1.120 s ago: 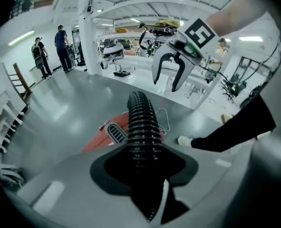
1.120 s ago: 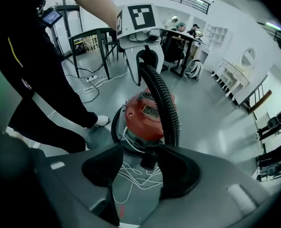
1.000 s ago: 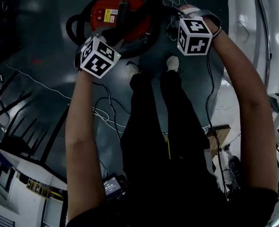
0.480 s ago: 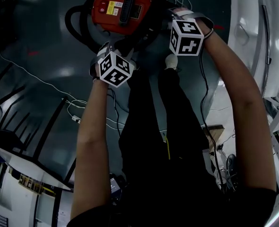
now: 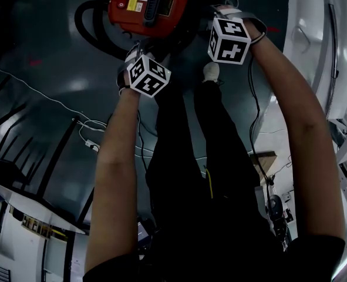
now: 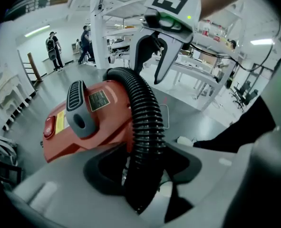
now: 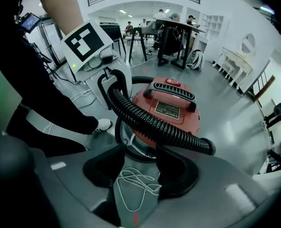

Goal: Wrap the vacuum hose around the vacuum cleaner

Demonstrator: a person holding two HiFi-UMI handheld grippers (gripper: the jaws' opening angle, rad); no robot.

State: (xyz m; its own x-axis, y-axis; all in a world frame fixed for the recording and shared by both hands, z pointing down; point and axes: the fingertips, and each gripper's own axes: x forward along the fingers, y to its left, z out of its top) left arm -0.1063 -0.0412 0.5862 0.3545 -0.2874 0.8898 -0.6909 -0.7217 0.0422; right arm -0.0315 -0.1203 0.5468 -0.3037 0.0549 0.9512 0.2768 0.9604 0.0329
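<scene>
As my left gripper point(image 6: 147, 167) is just opening round the hose point(image 6: 142, 113) and my right gripper point(image 7: 140, 167), narrowing a little, gapes empty, I should seat the hose snug against the vacuum point(image 6: 104, 127).

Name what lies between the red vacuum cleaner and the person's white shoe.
The black hose, seen in the left gripper view between vacuum cleaner and shoe.

Ribbed black plastic hose point(image 6: 142, 122), glossy red vacuum cleaner point(image 6: 109, 125), shiny floor point(image 5: 56, 87)

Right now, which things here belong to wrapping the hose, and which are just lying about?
Job in hand: vacuum hose, red vacuum cleaner.
Lying about: thin white cable, white side table.
</scene>
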